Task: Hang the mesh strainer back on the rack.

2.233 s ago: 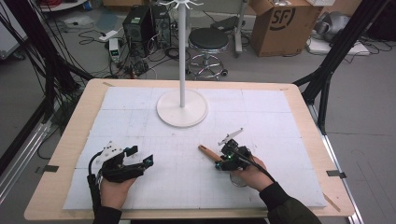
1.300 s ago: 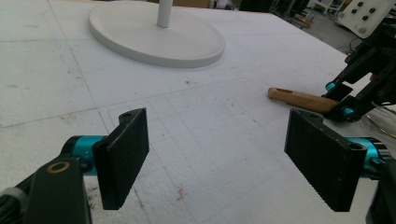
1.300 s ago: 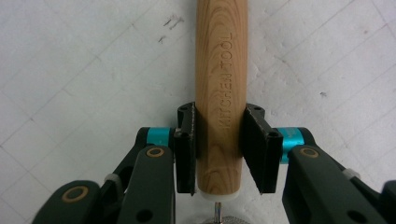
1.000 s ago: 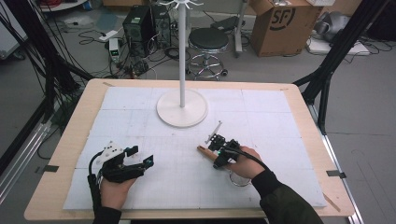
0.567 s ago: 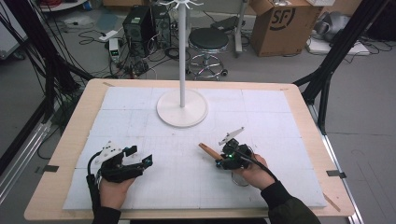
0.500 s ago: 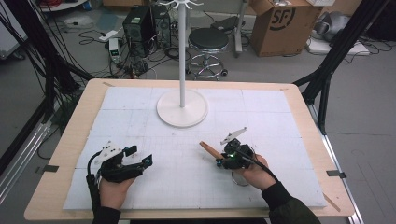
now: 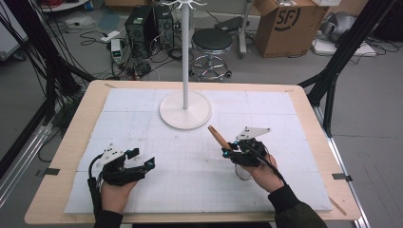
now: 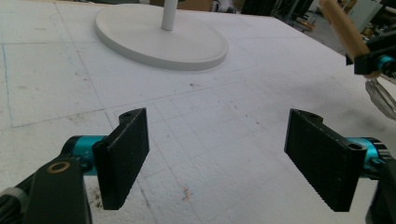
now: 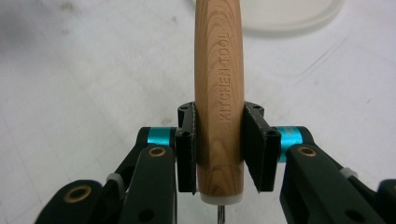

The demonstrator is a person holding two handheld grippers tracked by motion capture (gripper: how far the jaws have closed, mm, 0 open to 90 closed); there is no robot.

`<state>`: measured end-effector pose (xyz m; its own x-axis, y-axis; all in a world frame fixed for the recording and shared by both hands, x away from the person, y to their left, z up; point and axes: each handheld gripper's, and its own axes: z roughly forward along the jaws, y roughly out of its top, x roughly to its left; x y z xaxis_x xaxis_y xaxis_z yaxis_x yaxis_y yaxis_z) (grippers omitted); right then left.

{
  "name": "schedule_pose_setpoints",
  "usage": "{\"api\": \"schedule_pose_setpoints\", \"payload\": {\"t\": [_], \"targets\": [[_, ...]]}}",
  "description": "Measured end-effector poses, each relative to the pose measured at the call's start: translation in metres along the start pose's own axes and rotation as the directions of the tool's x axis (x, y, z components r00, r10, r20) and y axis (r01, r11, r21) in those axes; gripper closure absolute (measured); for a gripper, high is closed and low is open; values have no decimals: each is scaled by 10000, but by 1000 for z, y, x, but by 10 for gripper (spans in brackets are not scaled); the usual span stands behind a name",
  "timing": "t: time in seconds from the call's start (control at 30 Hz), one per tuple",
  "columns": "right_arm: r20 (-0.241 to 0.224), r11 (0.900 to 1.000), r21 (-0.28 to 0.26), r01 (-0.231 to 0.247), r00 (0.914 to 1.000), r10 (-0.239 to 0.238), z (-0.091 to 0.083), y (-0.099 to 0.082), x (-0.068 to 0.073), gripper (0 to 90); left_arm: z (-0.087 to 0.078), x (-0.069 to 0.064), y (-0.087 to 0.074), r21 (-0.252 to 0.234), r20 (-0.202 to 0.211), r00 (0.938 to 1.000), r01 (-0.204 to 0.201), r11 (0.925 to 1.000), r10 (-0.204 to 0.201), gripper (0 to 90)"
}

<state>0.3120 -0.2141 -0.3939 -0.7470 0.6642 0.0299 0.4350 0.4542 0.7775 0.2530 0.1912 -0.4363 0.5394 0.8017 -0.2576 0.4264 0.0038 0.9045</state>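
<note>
The right gripper (image 9: 219,154) has its fingers (image 9: 186,149) closed on a wooden handle (image 9: 219,93) stamped "KITCHEN TOOL", lettering legible in the right gripper view; a thin metal stem leaves the handle's white end cap below the grip. In the high view the handle (image 7: 217,137) slants up and away from the right gripper (image 7: 234,153), raised over the white mat (image 7: 190,185) on the table (image 7: 62,156). The left gripper (image 8: 217,161) rests near the table's front edge, fingers (image 8: 123,156) spread wide with nothing between them. Its view adds a clear, glassy part (image 8: 380,95) hanging below the right gripper. Farther off stands a white stand (image 7: 185,107), beyond it a cardboard box (image 7: 290,23) marked "SF".
</note>
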Motion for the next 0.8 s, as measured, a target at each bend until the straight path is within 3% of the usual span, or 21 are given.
{"api": "schedule_pose_setpoints", "payload": {"t": [0.13, 0.2, 0.23, 0.27, 0.37, 0.47, 0.8], "targets": [[22, 9928, -1188, -177, 9998, 181, -11, 4, -2, 685, 0, 0, 0, -18, 1, 10000, 39, 10000, -39, 225], [-262, 9837, -1757, -379, 9991, 339, -15, 6, -4, 685, 0, 0, 0, 5, 8, 10000, 25, 10000, -25, 225], [-638, 9790, -1927, -664, 9964, 550, -15, 6, -6, 685, 0, 0, 0, 15, 2, 10000, -2, 10000, 2, 225], [-974, 9741, -2044, -965, 9922, 778, -16, 7, -8, 685, 0, 0, 0, 5, 10, 10000, 11, 10000, -11, 225], [-1281, 9628, -2436, -1173, 9879, 879, -16, 10, -10, 685, 0, -1, 0, -14, 18, 10000, -22, 10000, 22, 224], [-1606, 9416, -3013, -1503, 9814, 1052, -17, 13, -13, 685, 0, -1, 0, -53, 59, 10000, -23, 10000, 23, 222], [-1956, 9019, -4015, -1596, 9769, 858, -13, 46, -15, 684, 0, 0, 0, -104, 45, 10000, -24, 9999, 24, 219]]}}
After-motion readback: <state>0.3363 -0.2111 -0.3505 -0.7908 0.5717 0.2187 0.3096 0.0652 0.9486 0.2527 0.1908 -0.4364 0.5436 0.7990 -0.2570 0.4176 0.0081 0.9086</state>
